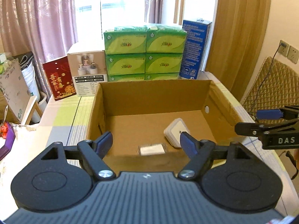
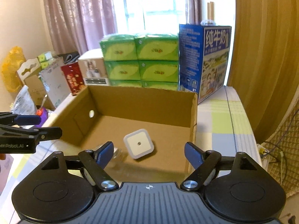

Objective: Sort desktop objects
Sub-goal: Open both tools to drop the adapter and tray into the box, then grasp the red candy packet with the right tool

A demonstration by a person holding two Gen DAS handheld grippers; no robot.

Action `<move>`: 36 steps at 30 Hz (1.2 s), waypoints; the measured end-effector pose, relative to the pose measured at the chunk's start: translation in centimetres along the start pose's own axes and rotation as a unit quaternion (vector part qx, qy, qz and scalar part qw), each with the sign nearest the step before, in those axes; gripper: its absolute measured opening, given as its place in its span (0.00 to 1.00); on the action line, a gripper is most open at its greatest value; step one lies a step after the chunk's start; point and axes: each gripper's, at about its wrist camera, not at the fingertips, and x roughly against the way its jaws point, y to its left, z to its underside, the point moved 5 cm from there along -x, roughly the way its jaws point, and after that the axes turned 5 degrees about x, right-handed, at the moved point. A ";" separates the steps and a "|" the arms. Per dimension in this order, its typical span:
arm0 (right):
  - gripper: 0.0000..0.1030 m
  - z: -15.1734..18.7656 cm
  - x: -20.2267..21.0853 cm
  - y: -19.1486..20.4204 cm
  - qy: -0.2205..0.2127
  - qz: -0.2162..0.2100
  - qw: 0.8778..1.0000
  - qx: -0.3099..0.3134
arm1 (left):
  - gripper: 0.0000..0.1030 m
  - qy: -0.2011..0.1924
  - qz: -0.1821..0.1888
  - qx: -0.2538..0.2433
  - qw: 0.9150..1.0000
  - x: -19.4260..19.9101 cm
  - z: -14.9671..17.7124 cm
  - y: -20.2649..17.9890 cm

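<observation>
Checked tablecloth (image 2: pixel 224 123) under cardboard box (image 1: pixel 153 99)

Clear packet (image 2: pixel 116 152) half hidden behind right gripper's fingers (image 2: pixel 104 154), blurred

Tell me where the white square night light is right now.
The white night light lies on the floor of the cardboard box, toward its front, with a small clear packet beside it; both tongs hang open and empty over the near edge.
</observation>
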 end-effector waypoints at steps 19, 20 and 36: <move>0.85 15.0 12.0 3.5 0.009 0.024 0.998 -0.053 | 0.80 0.023 0.020 -0.023 0.999 11.2 15.5 -3.0; 0.85 15.9 12.2 3.6 0.013 0.027 0.998 -0.058 | 0.80 0.028 0.026 -0.030 0.999 11.4 16.7 -3.4; 0.85 22.4 10.0 4.1 0.011 0.050 0.996 -0.079 | 0.66 0.067 0.094 -0.099 0.988 7.4 24.3 -6.7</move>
